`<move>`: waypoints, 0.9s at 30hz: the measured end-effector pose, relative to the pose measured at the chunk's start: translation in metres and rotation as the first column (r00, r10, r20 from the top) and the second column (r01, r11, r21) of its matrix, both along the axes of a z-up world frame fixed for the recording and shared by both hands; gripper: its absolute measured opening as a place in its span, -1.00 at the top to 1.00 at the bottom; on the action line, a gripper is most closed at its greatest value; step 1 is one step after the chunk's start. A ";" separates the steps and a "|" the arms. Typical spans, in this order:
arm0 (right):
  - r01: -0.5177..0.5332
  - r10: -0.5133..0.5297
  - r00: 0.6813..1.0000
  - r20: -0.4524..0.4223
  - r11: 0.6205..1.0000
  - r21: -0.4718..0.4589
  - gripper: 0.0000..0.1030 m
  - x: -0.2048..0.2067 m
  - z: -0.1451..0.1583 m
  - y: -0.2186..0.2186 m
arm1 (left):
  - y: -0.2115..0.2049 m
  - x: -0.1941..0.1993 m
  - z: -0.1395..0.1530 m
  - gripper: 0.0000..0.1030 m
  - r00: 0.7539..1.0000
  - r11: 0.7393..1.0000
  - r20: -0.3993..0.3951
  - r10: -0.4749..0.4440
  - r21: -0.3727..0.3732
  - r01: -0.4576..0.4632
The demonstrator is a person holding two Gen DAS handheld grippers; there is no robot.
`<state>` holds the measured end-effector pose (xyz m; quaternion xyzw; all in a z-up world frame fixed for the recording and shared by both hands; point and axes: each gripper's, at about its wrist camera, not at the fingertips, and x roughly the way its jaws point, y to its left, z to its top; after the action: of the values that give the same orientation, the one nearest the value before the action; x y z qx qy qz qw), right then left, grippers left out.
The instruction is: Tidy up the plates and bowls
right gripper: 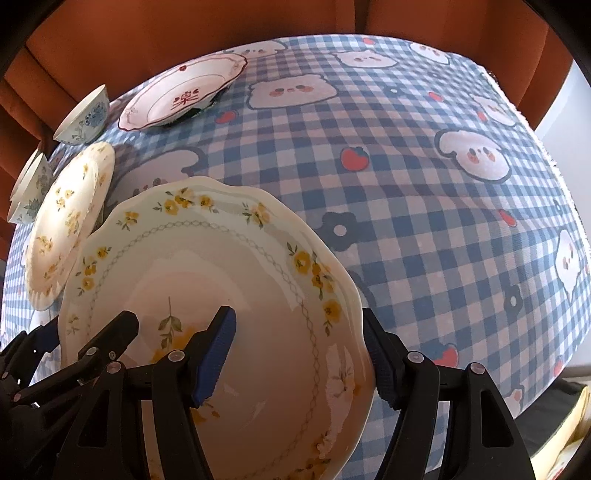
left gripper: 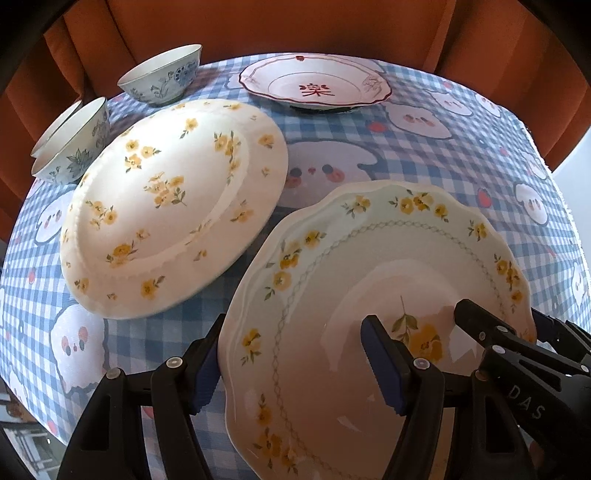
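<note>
Left wrist view: scalloped plate (left gripper: 332, 280) with yellow flowers fills the lower right, lifted and tilted off the checked tablecloth (left gripper: 424, 155). Left gripper (left gripper: 299, 365) straddling its left rim, one blue pad (left gripper: 203, 373) outside under the edge, the other on the inner face. Gap between the pads looks wider than the rim, so firmness of the clamp cannot be told; counted as spread, not biting. Right gripper (left gripper: 491, 325) entering from the right, one black finger lying on the plate's well.

Right wrist view: same plate (right gripper: 221, 295) at lower left, right gripper (right gripper: 299, 354) bracketing the opposite rim, one pad (right gripper: 218, 350) inside on the glaze, the other outside against the edge. Also wide-set; true pinch cannot be told. Left gripper (right gripper: 107, 332) reaching in from the left edge.

Likely reason for the two-sided hold: wide, slick, heavy plate, better steadied from opposite rims than from one.

Round flowered plate (left gripper: 173, 206) just beside on the left, resting at a tilt on the cloth, near enough to serve as the stacking target, by judgement. Red-trimmed plate (left gripper: 316, 83) farther back, apart. Blue-patterned bowl (left gripper: 162, 75) at the far left corner; nested pair of bowls (left gripper: 70, 144) nearer along the left edge. Orange chair back (left gripper: 258, 26) behind the table.

Stage, as judged: carrying, plate not yet set down.
</note>
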<state>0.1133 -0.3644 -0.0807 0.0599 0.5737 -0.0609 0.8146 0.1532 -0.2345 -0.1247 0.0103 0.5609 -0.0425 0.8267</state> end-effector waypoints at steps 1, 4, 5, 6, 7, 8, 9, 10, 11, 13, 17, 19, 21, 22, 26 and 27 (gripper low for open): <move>-0.005 0.005 1.000 -0.002 1.000 0.000 -0.39 0.001 -0.001 0.000 | 0.000 0.001 0.000 -0.37 1.000 1.000 0.001 0.002 0.001 -0.002; -0.013 0.013 1.000 0.005 1.000 -0.006 -0.39 0.003 0.000 0.000 | -0.001 0.003 -0.002 -0.38 1.000 1.000 0.003 0.005 0.010 -0.005; -0.015 0.015 1.000 0.007 1.000 -0.012 -0.38 0.005 0.000 0.001 | -0.001 0.005 -0.003 -0.38 1.000 1.000 0.002 0.006 0.005 -0.006; -0.016 0.017 1.000 0.009 1.000 -0.014 -0.38 0.006 0.000 0.001 | -0.001 0.006 -0.003 -0.38 1.000 1.000 0.000 0.007 0.002 -0.007; -0.016 0.016 1.000 0.011 1.000 -0.014 -0.38 0.007 0.000 0.001 | -0.001 0.006 -0.003 -0.39 1.000 1.000 -0.002 0.007 0.000 -0.007; -0.015 0.016 1.000 0.011 1.000 -0.011 -0.38 0.007 0.000 0.000 | -0.001 0.007 -0.004 -0.39 1.000 1.000 -0.006 0.005 -0.001 -0.005; -0.015 0.015 1.000 0.008 1.000 -0.009 -0.38 0.008 -0.001 0.000 | 0.000 0.007 -0.003 -0.39 1.000 1.000 -0.012 0.005 0.000 -0.005; -0.014 0.014 1.000 0.005 1.000 -0.008 -0.38 0.008 -0.001 -0.001 | 0.000 0.007 -0.003 -0.39 1.000 1.000 -0.021 0.002 -0.001 -0.002; -0.012 0.012 1.000 -0.001 1.000 -0.007 -0.38 0.008 -0.001 -0.001 | 0.000 0.005 -0.003 -0.39 1.000 1.000 -0.031 -0.002 -0.001 0.002; -0.012 0.012 1.000 -0.015 1.000 -0.010 -0.40 0.007 -0.001 -0.001 | 0.002 0.002 -0.001 -0.42 0.999 1.000 -0.041 -0.006 -0.005 0.006; 0.001 -0.002 1.000 -0.012 1.000 -0.024 -0.52 0.000 0.003 0.001 | 0.006 -0.004 0.008 -0.47 1.000 1.000 -0.014 -0.021 -0.005 0.021; 0.020 -0.020 1.000 0.004 0.999 -0.029 -0.56 -0.006 0.008 0.001 | 0.009 -0.006 0.013 -0.55 1.000 1.000 -0.002 -0.028 -0.010 0.028; 0.036 -0.036 0.999 0.019 0.999 -0.035 -0.58 -0.010 0.013 0.002 | 0.014 -0.009 0.017 -0.59 0.999 0.999 0.006 -0.035 -0.022 0.035; 0.044 -0.043 0.999 0.028 0.998 -0.040 -0.59 -0.013 0.017 0.003 | 0.016 -0.010 0.020 -0.59 0.999 0.999 0.013 -0.040 -0.031 0.040; 0.061 -0.057 0.996 0.066 0.996 -0.064 -0.61 -0.019 0.030 0.012 | 0.025 -0.014 0.030 -0.61 0.997 0.997 0.055 -0.052 -0.049 0.055; 0.063 -0.058 0.995 0.078 0.996 -0.070 -0.61 -0.021 0.033 0.015 | 0.029 -0.015 0.032 -0.62 0.996 0.997 0.065 -0.055 -0.051 0.058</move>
<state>0.0924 -0.3493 -0.0475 0.0499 0.5376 -0.1041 0.8353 0.1383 -0.2053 -0.0923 0.0055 0.5326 -0.0805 0.8425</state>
